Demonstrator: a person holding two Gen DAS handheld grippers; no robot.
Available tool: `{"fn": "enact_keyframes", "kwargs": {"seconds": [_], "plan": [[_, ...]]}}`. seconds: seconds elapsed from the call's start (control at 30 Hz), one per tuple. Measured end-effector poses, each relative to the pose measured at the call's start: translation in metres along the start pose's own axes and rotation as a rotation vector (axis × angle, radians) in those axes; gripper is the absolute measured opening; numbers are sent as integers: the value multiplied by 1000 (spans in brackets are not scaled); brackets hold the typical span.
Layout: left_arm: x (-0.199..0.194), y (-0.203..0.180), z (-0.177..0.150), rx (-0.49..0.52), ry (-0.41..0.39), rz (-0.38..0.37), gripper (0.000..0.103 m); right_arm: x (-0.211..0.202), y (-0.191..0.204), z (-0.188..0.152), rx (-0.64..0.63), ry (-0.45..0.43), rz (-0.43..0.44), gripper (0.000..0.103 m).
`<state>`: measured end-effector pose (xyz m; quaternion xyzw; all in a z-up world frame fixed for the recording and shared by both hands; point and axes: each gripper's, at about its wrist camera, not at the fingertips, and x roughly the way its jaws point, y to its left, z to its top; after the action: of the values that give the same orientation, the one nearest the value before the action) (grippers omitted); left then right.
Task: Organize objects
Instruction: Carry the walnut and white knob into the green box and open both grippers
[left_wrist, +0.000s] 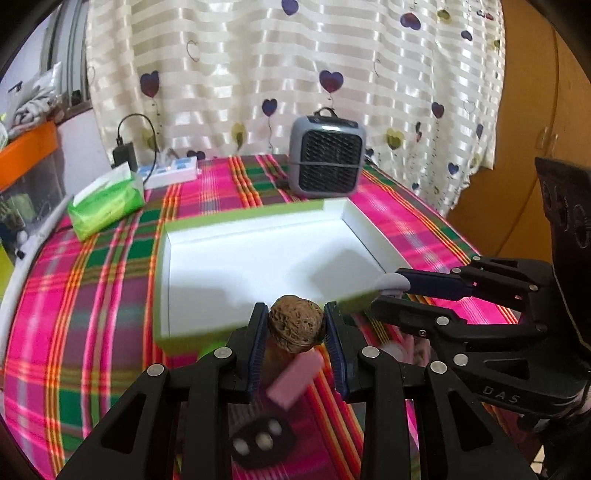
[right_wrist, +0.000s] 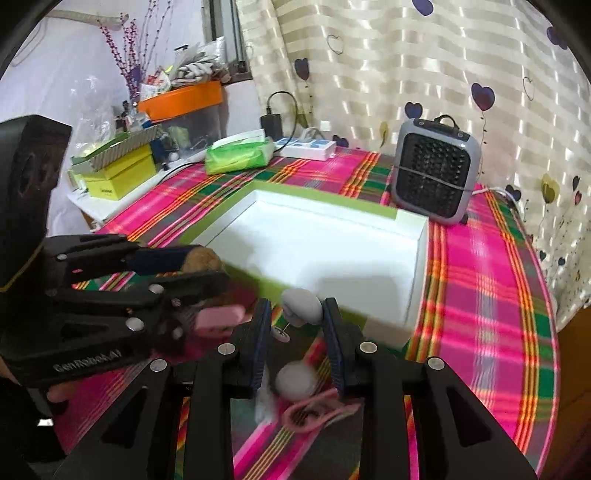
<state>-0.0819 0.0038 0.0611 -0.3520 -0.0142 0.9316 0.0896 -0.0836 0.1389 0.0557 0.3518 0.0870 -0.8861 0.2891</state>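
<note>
My left gripper pinches a walnut, right gripper pinches a grey mushroom-shaped piece — both held near the empty box, presumably for dropping in.

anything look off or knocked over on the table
Nothing looks spilled or broken. The green-edged box sits empty and upright; the tissue pack and small heater stand normally. Loose bits, like the pink eraser and pink clip, lie scattered on the cloth in front, unsorted.
</note>
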Motion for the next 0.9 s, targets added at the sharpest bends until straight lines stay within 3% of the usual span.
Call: {"fn": "enact_keyframes", "kwargs": {"seconds": [0.3,0.77,0.9], "plan": [[41,17,22,-9,36,34,29,40,-24,23,9,53,-42,30],[80,26,14,-41,128,31,29,78,-29,23,26,129,-7,30],[81,27,14,-43,121,22,29,79,-29,23,26,122,-7,30]]}}
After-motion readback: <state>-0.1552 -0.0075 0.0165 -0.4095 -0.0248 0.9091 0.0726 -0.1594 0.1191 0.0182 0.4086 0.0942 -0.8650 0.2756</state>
